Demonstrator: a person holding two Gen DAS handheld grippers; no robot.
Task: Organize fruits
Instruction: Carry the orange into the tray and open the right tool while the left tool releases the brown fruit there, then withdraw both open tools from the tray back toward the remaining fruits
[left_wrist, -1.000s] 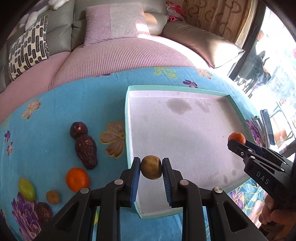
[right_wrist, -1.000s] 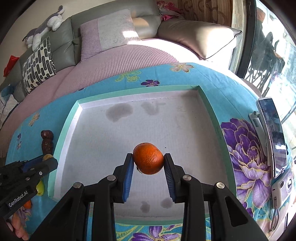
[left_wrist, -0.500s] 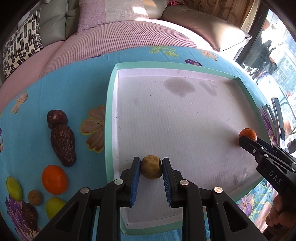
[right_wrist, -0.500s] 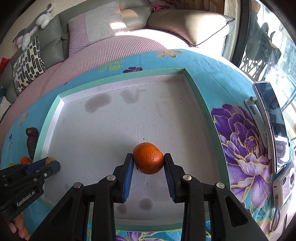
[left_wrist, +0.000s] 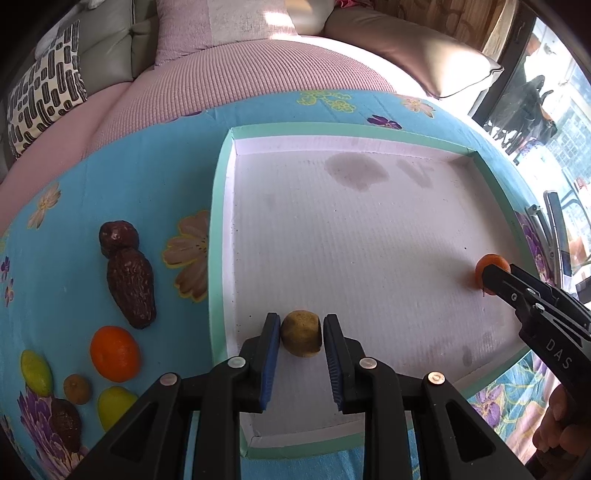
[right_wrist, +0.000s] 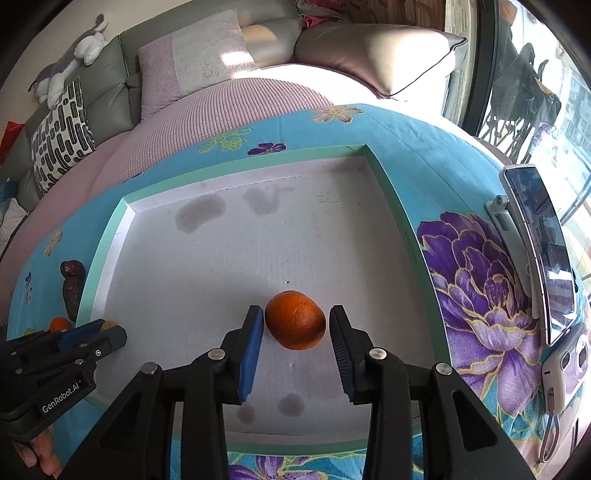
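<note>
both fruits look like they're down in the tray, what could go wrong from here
1. Both are round and loose on the flat tray floor. The orange and the brownish fruit sit between opened fingers and may roll if a pad brushes them when the right gripper or the left gripper pulls back.
2. The brownish fruit lies close to the tray's left wall, so the left finger could catch the rim.

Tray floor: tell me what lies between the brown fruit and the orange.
Nothing: between brown fruit and orange, the tray floor is bare, seen in the left wrist view.
</note>
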